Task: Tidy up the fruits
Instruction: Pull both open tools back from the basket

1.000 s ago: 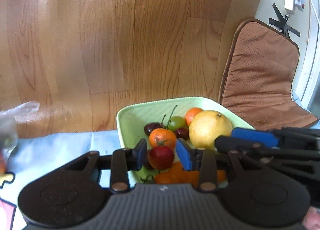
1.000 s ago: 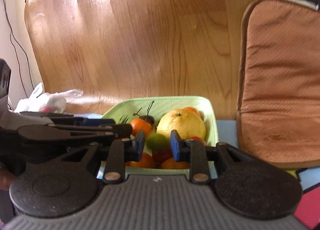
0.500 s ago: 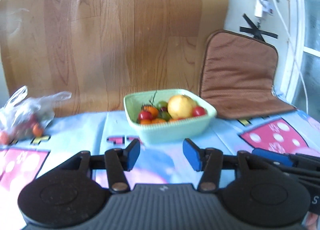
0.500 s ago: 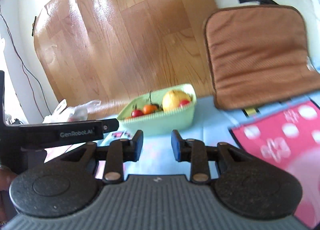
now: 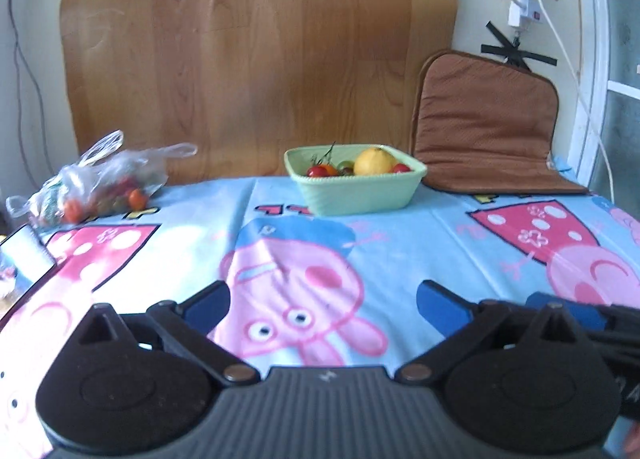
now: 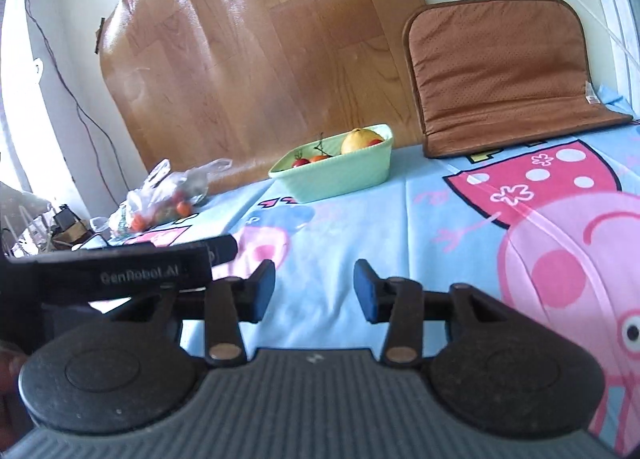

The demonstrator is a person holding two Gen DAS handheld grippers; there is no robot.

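A pale green bowl [image 5: 356,195] stands at the far side of the table, holding a large yellow fruit [image 5: 374,162], red and orange small fruits and a green one. The right wrist view shows the same bowl [image 6: 340,175] further off to the upper left. My left gripper [image 5: 322,305] hangs well back from the bowl over the cartoon tablecloth, its jaws opening wide with nothing between them. My right gripper [image 6: 314,291] is also back from the bowl, jaws opening and empty. The left gripper [image 6: 224,249] shows at the left of the right wrist view.
A clear plastic bag [image 5: 100,183] with more small fruits lies at the far left of the table. A brown cushion [image 5: 484,127] leans on the wall right of the bowl. A wood-grain board [image 5: 256,59] stands behind. A screen-like object [image 5: 24,259] sits at the left edge.
Both grippers have pulled back from over the bowl to the near side of the table. Their jaws, narrow above the fruits before, now stand wider. The fruits stayed in the bowl.
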